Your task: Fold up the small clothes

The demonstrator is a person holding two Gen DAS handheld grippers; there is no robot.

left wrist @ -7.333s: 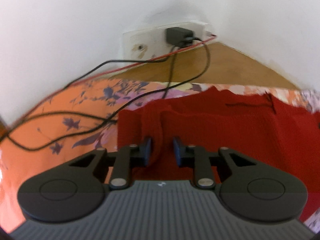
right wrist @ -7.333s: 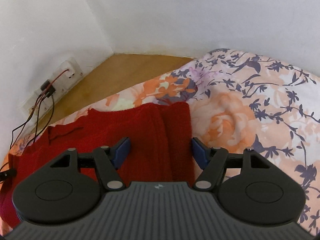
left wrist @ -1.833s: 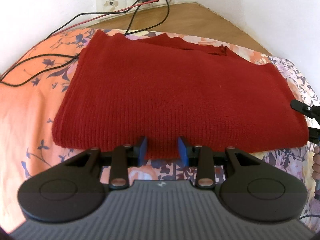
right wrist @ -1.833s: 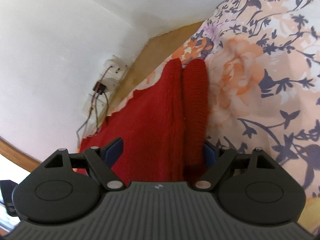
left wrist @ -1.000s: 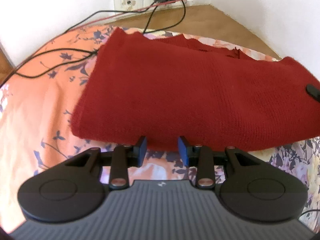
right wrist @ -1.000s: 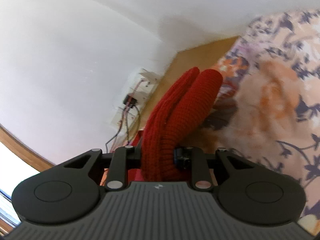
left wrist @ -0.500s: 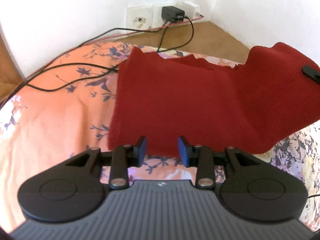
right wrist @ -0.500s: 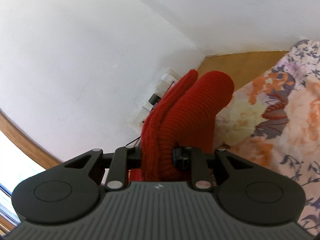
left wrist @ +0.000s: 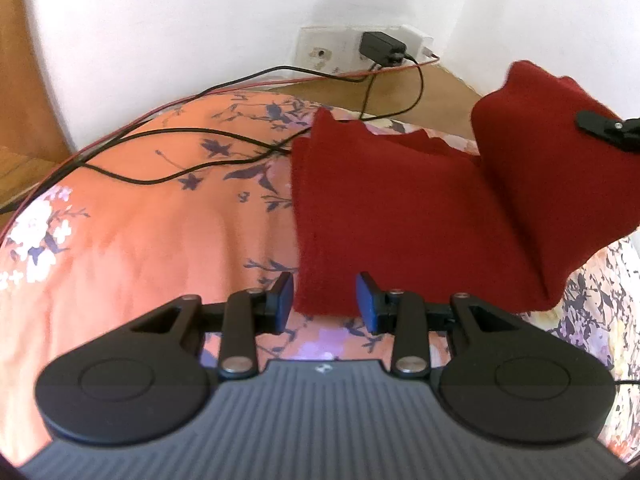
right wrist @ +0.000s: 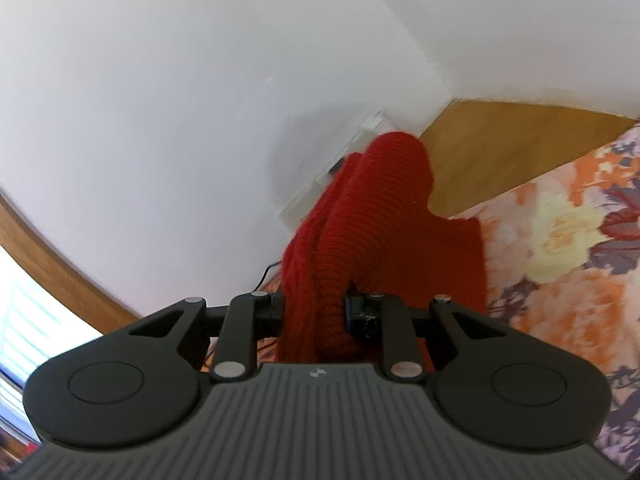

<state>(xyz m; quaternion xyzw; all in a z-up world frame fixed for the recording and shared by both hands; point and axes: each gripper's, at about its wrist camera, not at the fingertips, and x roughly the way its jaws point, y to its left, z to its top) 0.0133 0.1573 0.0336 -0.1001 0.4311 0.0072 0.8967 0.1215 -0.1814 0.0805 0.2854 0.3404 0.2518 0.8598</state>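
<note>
A red knitted garment (left wrist: 392, 208) lies folded on the floral bedsheet (left wrist: 160, 232). Its right end is lifted off the sheet and curls over toward the left. My right gripper (right wrist: 316, 312) is shut on that raised end of the red garment (right wrist: 360, 232); one of its fingers (left wrist: 600, 126) shows at the right edge of the left wrist view. My left gripper (left wrist: 325, 306) is low at the garment's near left corner. Its jaws stand apart, with the cloth's edge just at the fingertips.
A wall socket with a black charger (left wrist: 380, 46) sits in the corner. Black and red cables (left wrist: 180, 136) trail across the sheet to the garment's far left corner. A wooden ledge (left wrist: 440, 88) runs behind the bed along the white wall, and a wooden frame (left wrist: 16, 80) stands at far left.
The right gripper shut on the garment's right end, lifted it, and is carrying it left over the rest. The left gripper has slid left along the near edge to the corner.
</note>
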